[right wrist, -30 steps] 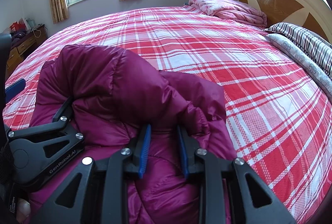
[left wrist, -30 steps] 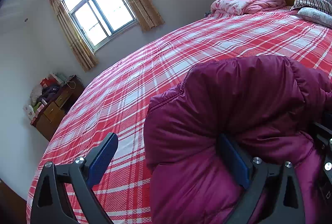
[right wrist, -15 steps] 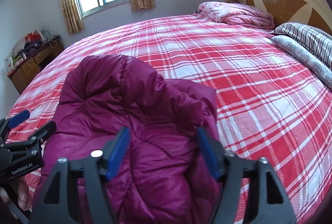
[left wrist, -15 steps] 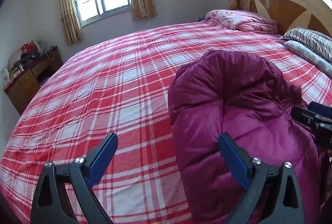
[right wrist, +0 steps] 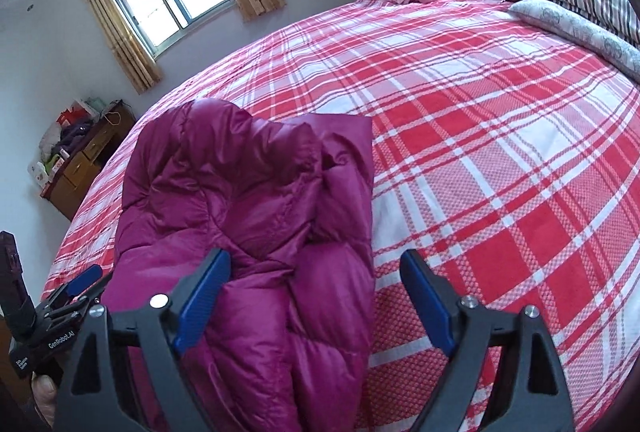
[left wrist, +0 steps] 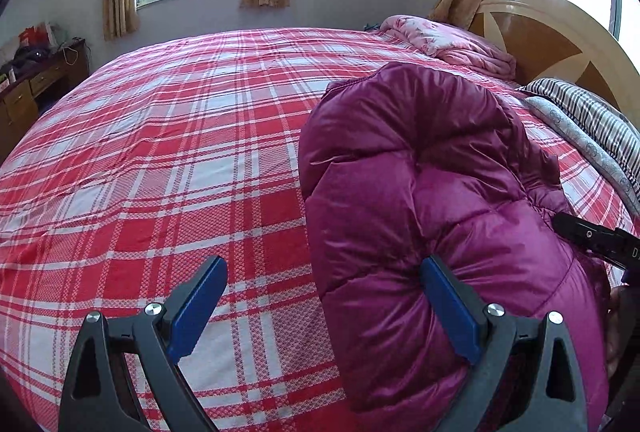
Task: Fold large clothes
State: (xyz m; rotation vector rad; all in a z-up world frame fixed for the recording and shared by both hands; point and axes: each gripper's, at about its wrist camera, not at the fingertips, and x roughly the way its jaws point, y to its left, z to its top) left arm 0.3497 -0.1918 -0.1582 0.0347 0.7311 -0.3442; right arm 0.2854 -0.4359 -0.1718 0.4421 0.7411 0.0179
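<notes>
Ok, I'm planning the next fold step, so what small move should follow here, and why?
Probably bring the right gripper down onto the near edge of the maroon puffer jacket and close on it. Both it and the left gripper are open and hold nothing, and the jacket lies bunched and puffed on the plaid bed, not yet flat.

The near end of the magenta down jacket (left wrist: 460,200) runs off the bottom edge in both wrist views. The dresser (right wrist: 86,162) holds a pile of small items too small to identify. The right gripper (left wrist: 596,240) shows only as a black tip at the left view's right edge.
</notes>
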